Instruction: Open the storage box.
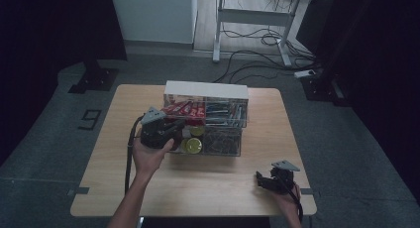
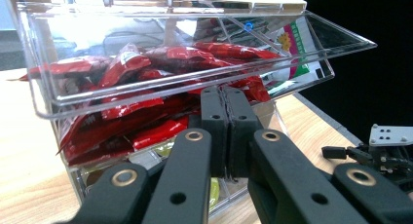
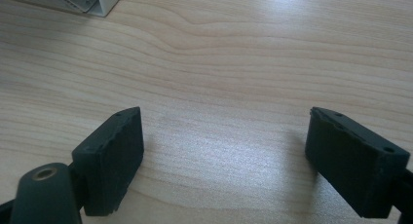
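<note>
Toward the back of the tabletop (image 1: 114,153), midway between its side edges, stands a clear plastic organiser (image 1: 205,121) with several compartments. At its left end the left gripper (image 1: 174,130) sits with its jaws pressed together, nothing visible between them, tips at the compartment of red packets (image 2: 146,95) under a raised clear lid (image 2: 195,53). Yellow-green round things (image 1: 193,145) lie in the compartment below. Near the front right corner the right gripper (image 1: 261,180) rests low over bare wood, jaws spread wide apart and holding nothing, well apart from the organiser.
</note>
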Motion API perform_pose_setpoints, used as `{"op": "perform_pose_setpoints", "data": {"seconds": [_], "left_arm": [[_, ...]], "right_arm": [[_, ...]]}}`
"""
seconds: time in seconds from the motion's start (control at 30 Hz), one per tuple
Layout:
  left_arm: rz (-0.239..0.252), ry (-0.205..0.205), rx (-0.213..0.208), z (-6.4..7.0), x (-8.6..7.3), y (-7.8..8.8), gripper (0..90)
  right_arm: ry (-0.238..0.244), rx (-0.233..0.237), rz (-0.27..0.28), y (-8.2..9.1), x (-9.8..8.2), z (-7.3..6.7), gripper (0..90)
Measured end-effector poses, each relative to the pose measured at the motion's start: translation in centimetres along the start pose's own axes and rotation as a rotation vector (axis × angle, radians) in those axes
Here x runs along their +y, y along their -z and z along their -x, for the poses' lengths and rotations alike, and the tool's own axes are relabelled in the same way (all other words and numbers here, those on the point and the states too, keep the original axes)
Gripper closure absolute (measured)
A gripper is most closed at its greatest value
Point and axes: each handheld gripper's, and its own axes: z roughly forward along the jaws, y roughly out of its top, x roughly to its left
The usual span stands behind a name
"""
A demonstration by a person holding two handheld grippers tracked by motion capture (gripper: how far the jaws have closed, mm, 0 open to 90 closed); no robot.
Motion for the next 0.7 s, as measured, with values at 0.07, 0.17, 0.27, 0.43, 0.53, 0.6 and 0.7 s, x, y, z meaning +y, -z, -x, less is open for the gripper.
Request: {"op": "perform_pose_setpoints", "data": {"seconds": [0.07, 0.17, 0.27, 0.43, 0.53, 0.6, 0.7], "left_arm": [[-0.001, 0.003, -0.006, 0.0, 0.2, -0.2, 88.5], [-0.007, 0.001, -0.006, 0.1, 0.4, -0.5, 88.4], [-0.011, 0.001, -0.01, 0.0, 0.5, -0.7, 88.5], [-0.001, 0.007, -0.016, 0.0, 0.7, -0.6, 88.8], [0.005, 0.011, -0.015, -0.1, 0.9, -0.5, 88.9], [0.009, 0.012, -0.015, -0.2, 1.1, -0.4, 89.1], [0.014, 0.009, -0.018, -0.2, 1.5, -0.3, 89.1]], "right_arm": [[-0.002, 0.0, 0.0, 0.0, 0.0, 0.0, 14.3], [-0.001, -0.002, 0.001, 0.0, 0.0, 0.0, 14.3], [-0.003, -0.004, 0.001, 0.0, 0.0, 0.0, 14.3], [-0.004, -0.006, 0.0, 0.0, 0.0, 0.0, 14.3], [-0.005, -0.007, 0.0, 0.0, 0.0, 0.0, 14.3], [-0.006, -0.008, 0.001, 0.0, 0.0, 0.0, 14.5], [-0.006, -0.009, 0.002, 0.0, 0.0, 0.0, 15.0]]}}
